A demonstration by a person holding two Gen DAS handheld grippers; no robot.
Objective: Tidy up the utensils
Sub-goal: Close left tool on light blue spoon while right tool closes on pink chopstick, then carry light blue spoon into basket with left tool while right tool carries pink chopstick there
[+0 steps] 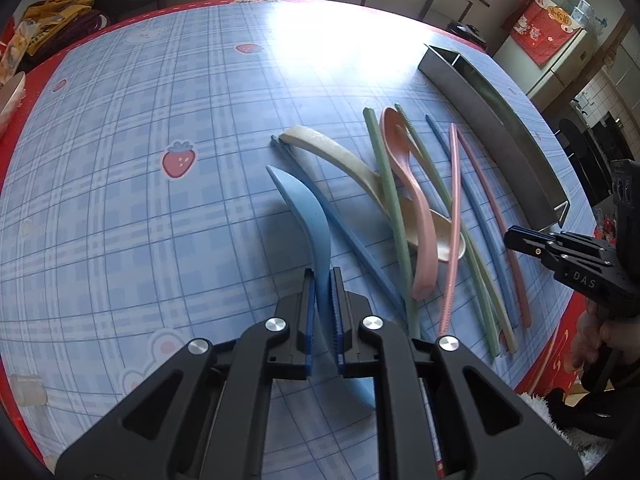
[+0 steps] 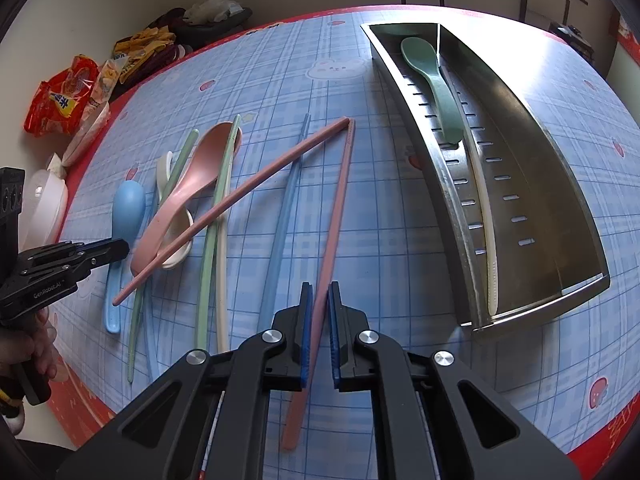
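Note:
My left gripper (image 1: 322, 280) is shut on a blue spoon (image 1: 308, 216), pinching it partway along its length. The right wrist view shows that left gripper (image 2: 118, 247) on the blue spoon (image 2: 128, 204) at the left of the utensil pile. My right gripper (image 2: 320, 292) is shut on a pink chopstick (image 2: 340, 208) that runs away from me over the tablecloth. In the left wrist view, the right gripper (image 1: 516, 236) shows at the right. A metal tray (image 2: 540, 160) at the right holds a green spoon (image 2: 432, 80) and a cream chopstick (image 2: 486, 208).
Loose on the blue plaid cloth lie a pink spoon (image 2: 192, 184), a cream spoon (image 2: 176, 254), a second pink chopstick (image 2: 240, 200), plus green, cream and blue chopsticks. Snack packets (image 2: 60, 100) and a white bowl (image 2: 44, 208) crowd the left edge. A person's hand (image 2: 28, 348) holds the left gripper's handle.

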